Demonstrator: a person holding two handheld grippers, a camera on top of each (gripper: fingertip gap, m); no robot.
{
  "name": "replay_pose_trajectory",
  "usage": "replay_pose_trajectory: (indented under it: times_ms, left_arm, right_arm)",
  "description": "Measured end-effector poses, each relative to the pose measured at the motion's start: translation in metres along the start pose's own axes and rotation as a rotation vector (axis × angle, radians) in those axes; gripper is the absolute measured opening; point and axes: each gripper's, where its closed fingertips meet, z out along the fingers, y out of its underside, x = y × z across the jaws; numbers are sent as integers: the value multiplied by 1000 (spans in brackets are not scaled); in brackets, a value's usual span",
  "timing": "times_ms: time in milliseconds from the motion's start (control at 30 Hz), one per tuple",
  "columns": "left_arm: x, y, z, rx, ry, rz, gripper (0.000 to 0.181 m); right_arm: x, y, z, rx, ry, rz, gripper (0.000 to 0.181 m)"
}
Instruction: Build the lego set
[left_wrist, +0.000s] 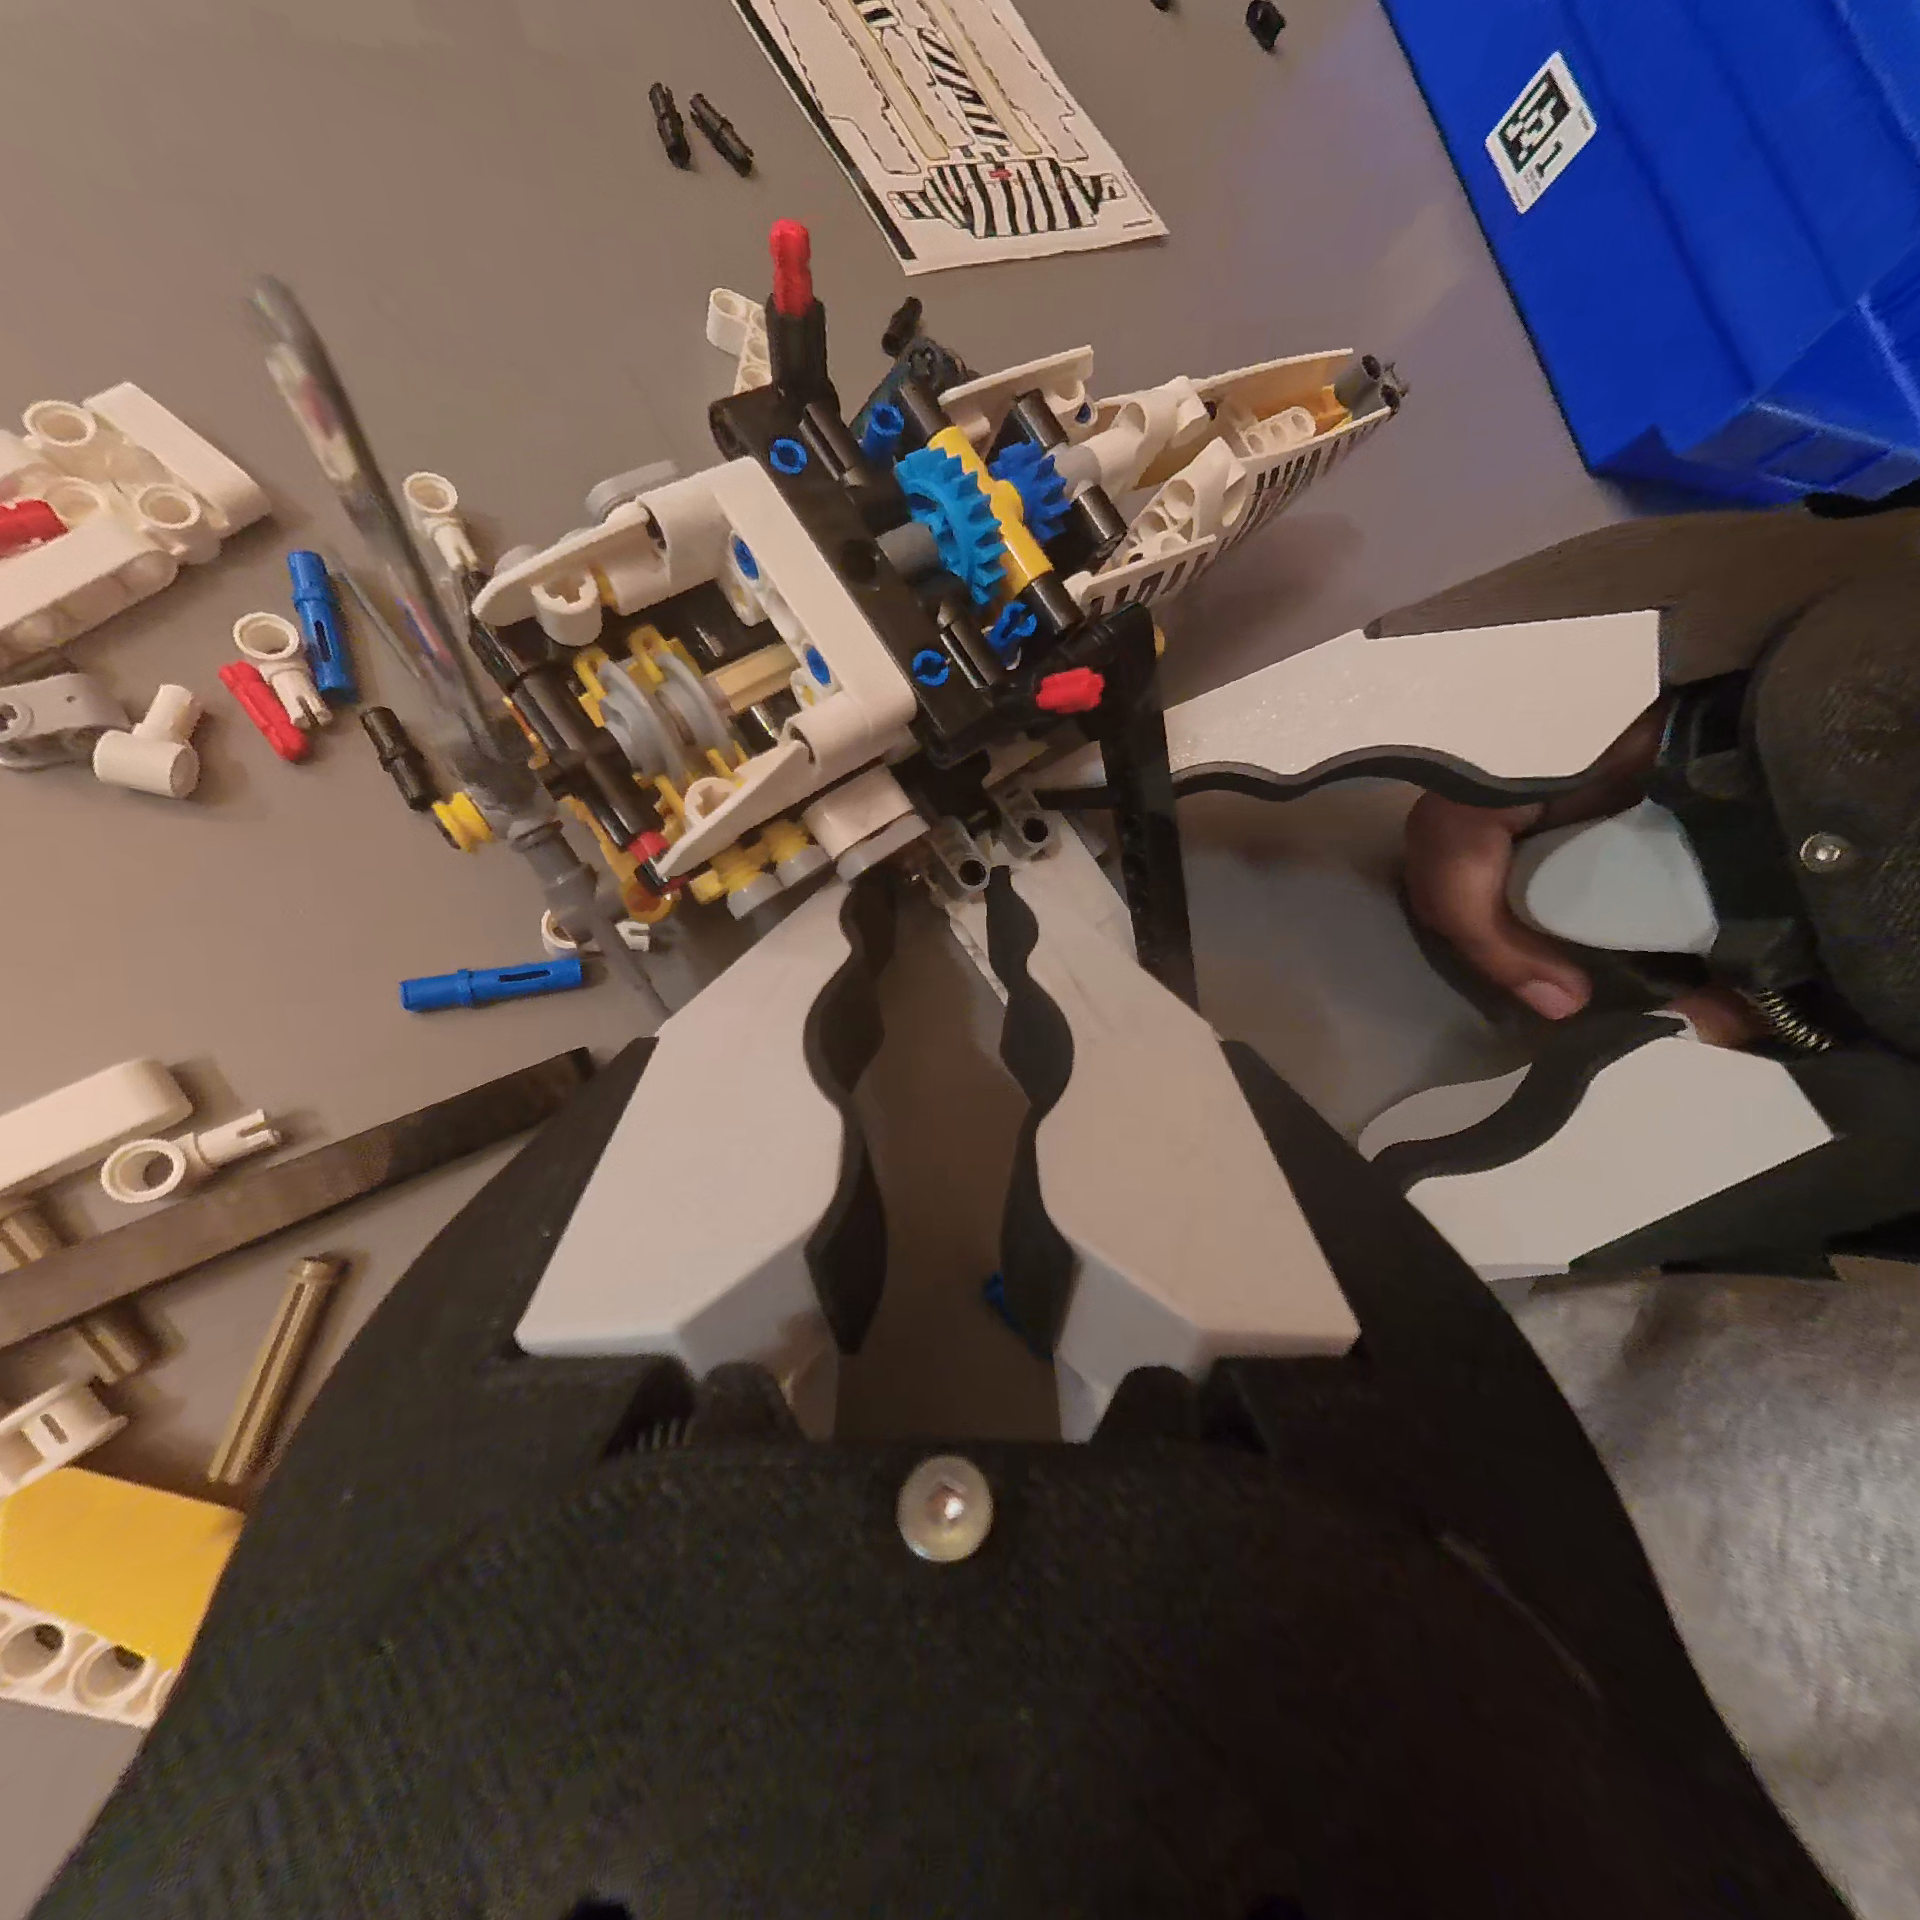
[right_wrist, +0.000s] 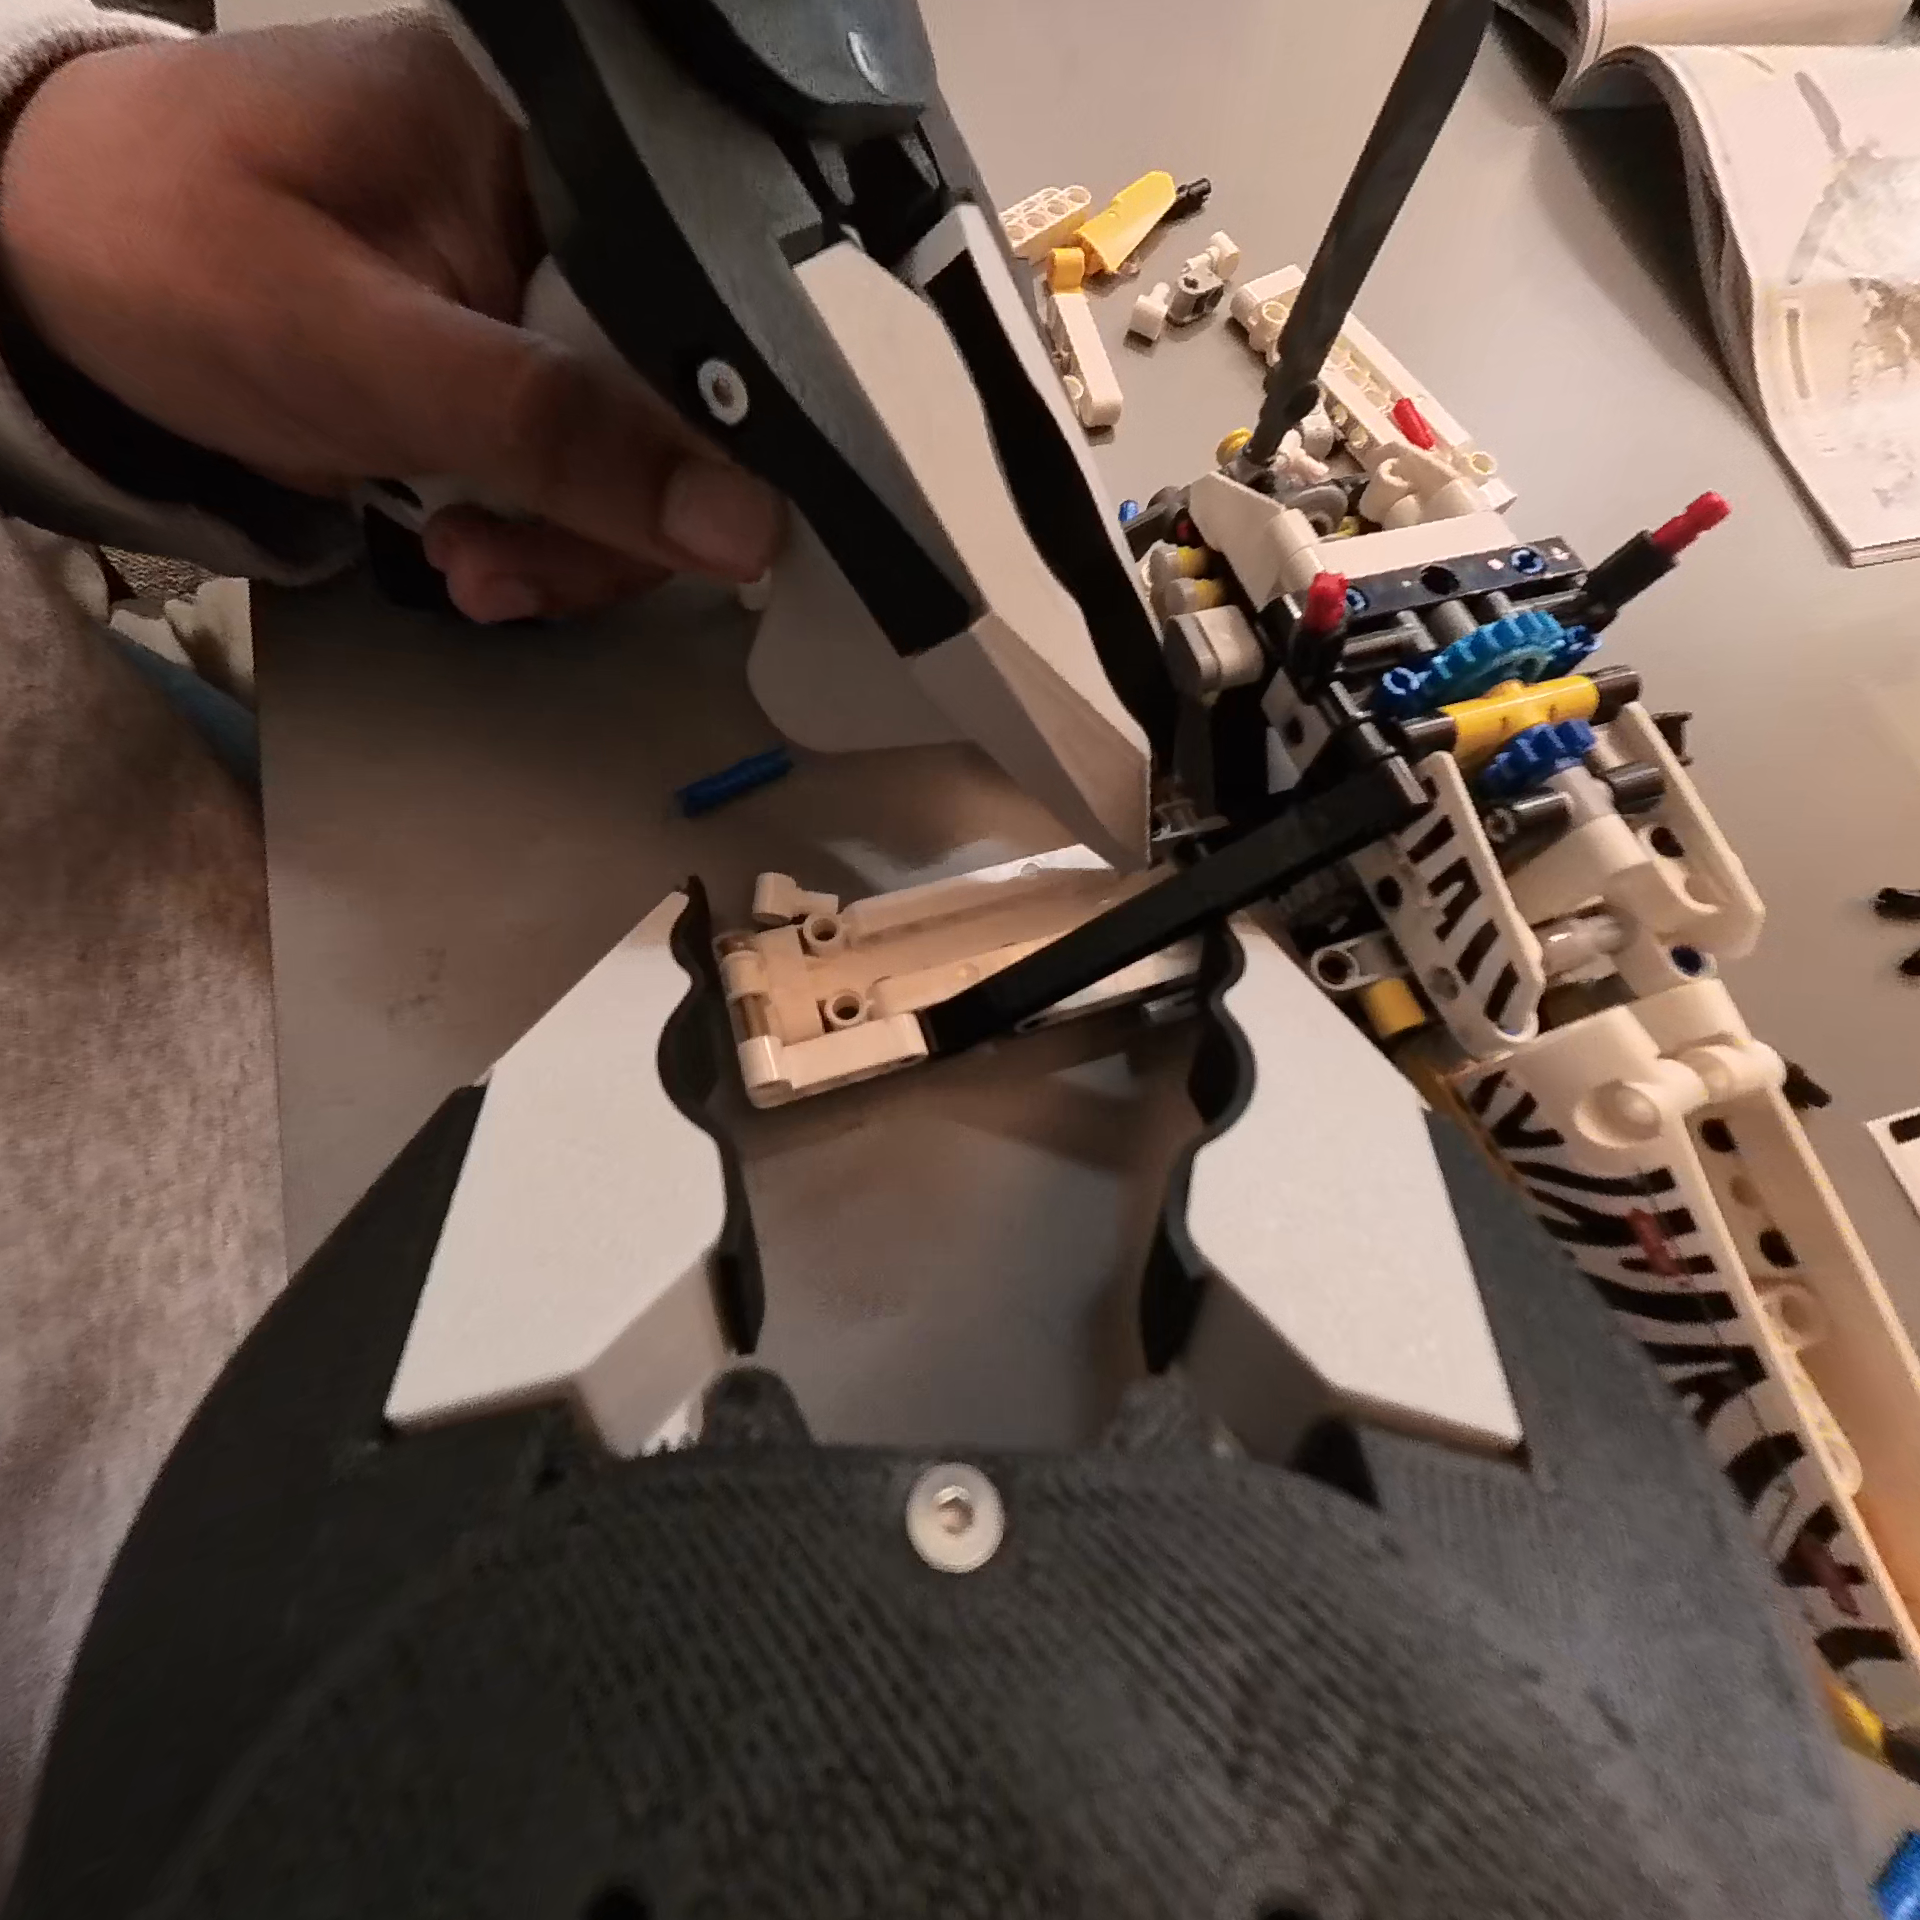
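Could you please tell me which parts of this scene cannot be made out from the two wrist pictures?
- Left wrist view: what the left tool grips on the white, black and yellow lego model; its tips are buried under the model.
- Right wrist view: the open instruction booklet, cut off by the edge and washed out.
- Right wrist view: the model's zebra-striped tail, blurred and running out of frame.

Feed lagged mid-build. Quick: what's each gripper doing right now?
Left gripper: shut on the lego model, gripping its lower end.
Right gripper: open, holding nothing; its fingertips flank the model's white tail section.
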Motion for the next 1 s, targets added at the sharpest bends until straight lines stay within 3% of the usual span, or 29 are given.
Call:
replay_pose_trajectory:
  times_ms: [500,1000]
  left_arm:
    - [0,-1,1,-6,0,23,16]
    - [-1,1,3,-29,-95,143,16]
  right_arm:
    - [0,0,0,-1,-4,-6,93]
    - [-1,1,-1,-15,-13,-15,93]
